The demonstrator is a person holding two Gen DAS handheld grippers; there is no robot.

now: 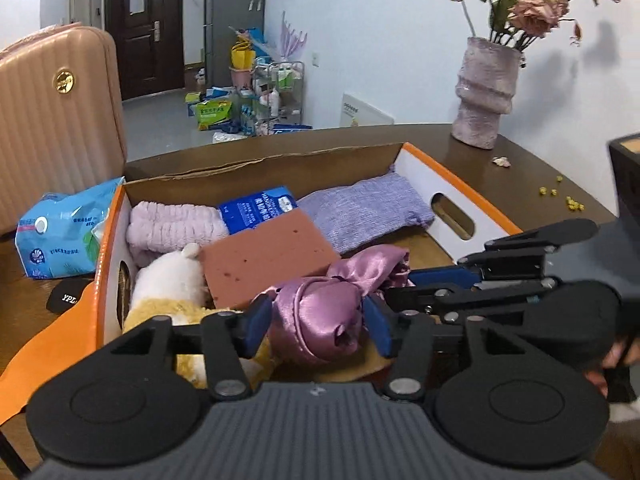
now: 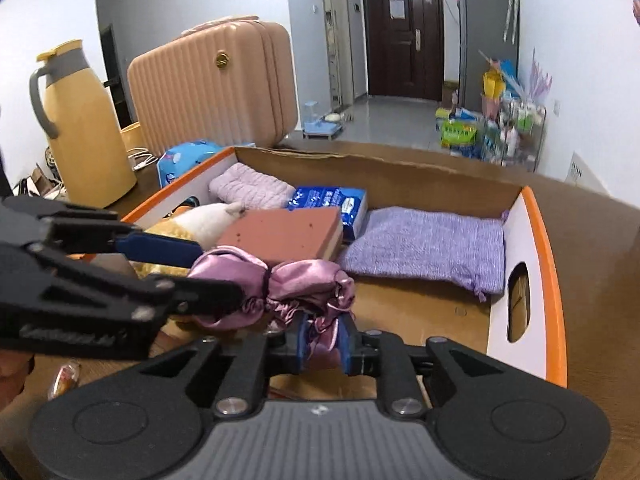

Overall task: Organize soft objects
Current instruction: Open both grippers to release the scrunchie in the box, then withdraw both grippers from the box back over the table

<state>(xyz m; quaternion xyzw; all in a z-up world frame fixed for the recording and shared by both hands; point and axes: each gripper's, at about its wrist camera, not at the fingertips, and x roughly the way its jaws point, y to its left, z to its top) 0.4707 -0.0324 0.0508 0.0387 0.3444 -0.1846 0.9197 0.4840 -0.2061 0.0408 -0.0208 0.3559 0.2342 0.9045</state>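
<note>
A pink satin cloth (image 1: pixel 320 304) (image 2: pixel 280 280), bunched up, hangs over the near end of an orange-rimmed cardboard box (image 1: pixel 460 184) (image 2: pixel 548 260). My left gripper (image 1: pixel 316 328) (image 2: pixel 220 272) is open, its blue pads wide on either side of the bundle. My right gripper (image 2: pixel 325 342) (image 1: pixel 400 286) is shut on a fold of the same cloth. Inside the box lie a purple knit cloth (image 1: pixel 368 208) (image 2: pixel 424 248), a brown sponge block (image 1: pixel 268 264) (image 2: pixel 280 236), a pink towel (image 1: pixel 172 228) (image 2: pixel 248 190), a blue tissue pack (image 1: pixel 256 208) (image 2: pixel 332 200) and a white-and-yellow plush toy (image 1: pixel 168 280) (image 2: pixel 208 220).
The box sits on a dark wooden table (image 1: pixel 520 184). A vase of dried flowers (image 1: pixel 484 92) stands at the back right. A pink suitcase (image 1: pixel 52 120) (image 2: pixel 212 84), a blue wipes pack (image 1: pixel 64 232) and a yellow thermos jug (image 2: pixel 80 120) crowd the left side.
</note>
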